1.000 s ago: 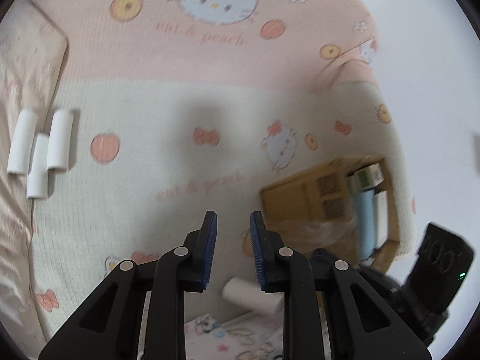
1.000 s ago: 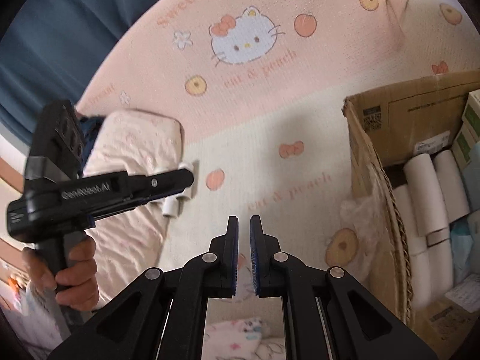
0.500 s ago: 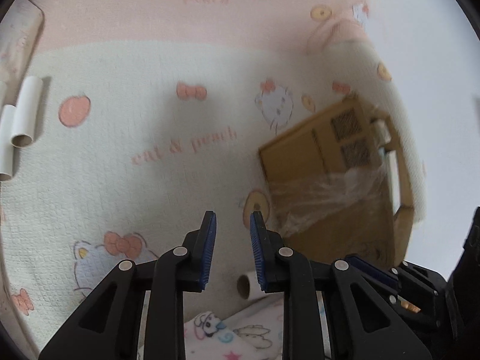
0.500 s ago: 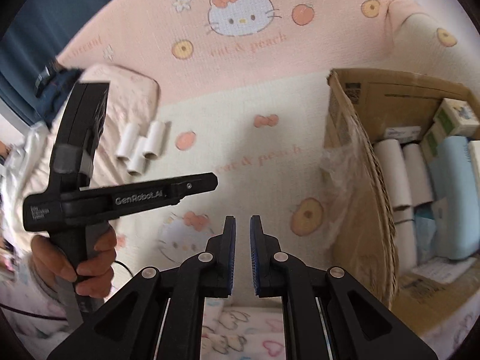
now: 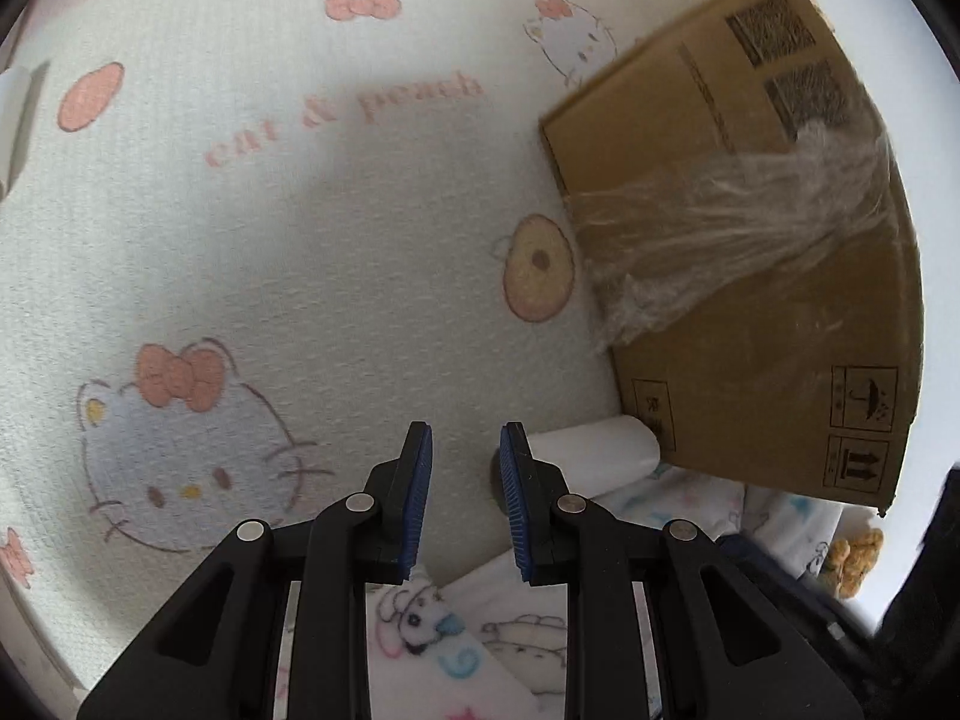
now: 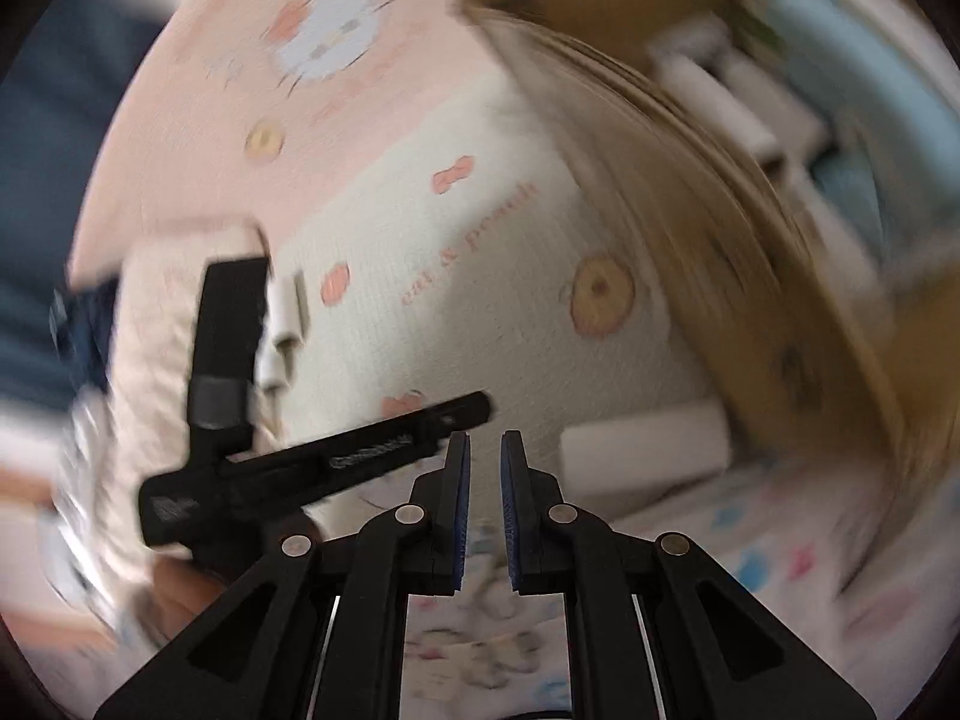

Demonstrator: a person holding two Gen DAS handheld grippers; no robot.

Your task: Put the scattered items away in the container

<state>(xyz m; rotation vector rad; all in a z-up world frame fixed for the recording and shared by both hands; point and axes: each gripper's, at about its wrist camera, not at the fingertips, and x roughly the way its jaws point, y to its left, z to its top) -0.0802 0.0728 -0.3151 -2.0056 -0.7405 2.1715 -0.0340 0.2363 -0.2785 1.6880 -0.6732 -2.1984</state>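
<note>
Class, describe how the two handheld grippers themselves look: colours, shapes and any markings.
Both the left gripper and the right gripper have matte black linkage arms with silver rivets and ribbed blue pads. In the right wrist view, the left gripper's black handle body carries blurred white lettering.

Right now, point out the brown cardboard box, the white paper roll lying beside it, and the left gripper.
brown cardboard box (image 5: 780, 312), left wrist view, outer side wall.
white paper roll (image 5: 600, 450), left wrist view, curved side.
left gripper (image 5: 466, 456), left wrist view, gap between fingertips.

Left tongs (image 5: 462, 450) parted and empty above the blanket (image 5: 300, 240), white roll (image 5: 594, 450) (lying flat) against the cardboard box (image 5: 750, 312).
</note>
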